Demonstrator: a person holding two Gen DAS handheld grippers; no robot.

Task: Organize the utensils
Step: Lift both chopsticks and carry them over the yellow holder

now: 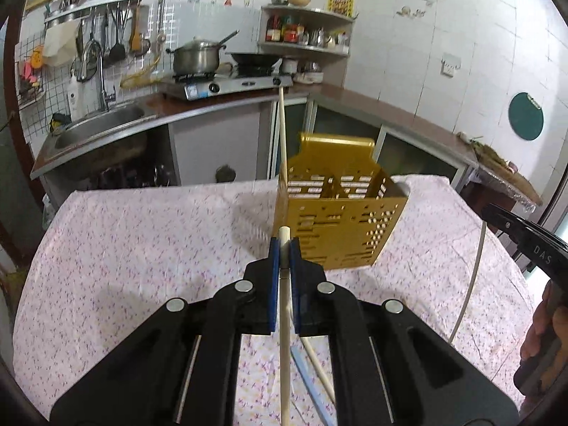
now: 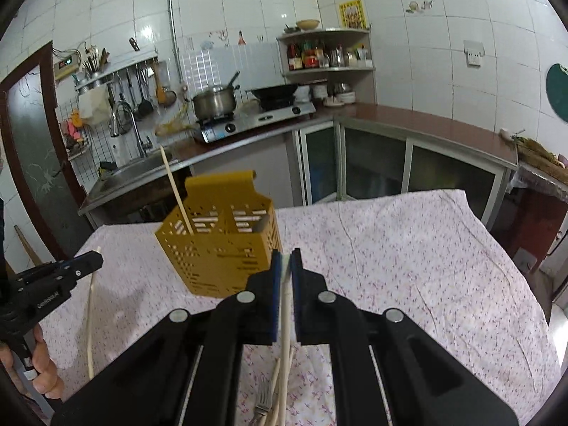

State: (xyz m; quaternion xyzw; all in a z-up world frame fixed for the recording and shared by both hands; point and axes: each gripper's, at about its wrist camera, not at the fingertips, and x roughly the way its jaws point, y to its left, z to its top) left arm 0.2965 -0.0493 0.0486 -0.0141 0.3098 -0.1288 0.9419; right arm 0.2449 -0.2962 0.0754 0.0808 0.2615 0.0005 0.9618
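A gold perforated utensil holder (image 1: 340,209) stands on the floral tablecloth; one chopstick (image 1: 283,135) leans upright in it. It also shows in the right wrist view (image 2: 223,245) with that chopstick (image 2: 175,195). My left gripper (image 1: 284,248) is shut on a pale wooden chopstick (image 1: 284,337), just in front of the holder. My right gripper (image 2: 287,259) is shut on a white utensil handle (image 2: 285,337), near the holder's right corner. The left gripper also appears in the right wrist view (image 2: 88,261).
A blue utensil (image 1: 312,383) and another chopstick (image 1: 319,369) lie on the cloth under my left gripper. A fork (image 2: 262,401) lies under my right gripper. Behind the table (image 2: 408,248) are a counter with sink (image 1: 103,124), stove (image 1: 227,81) and pot (image 1: 195,56).
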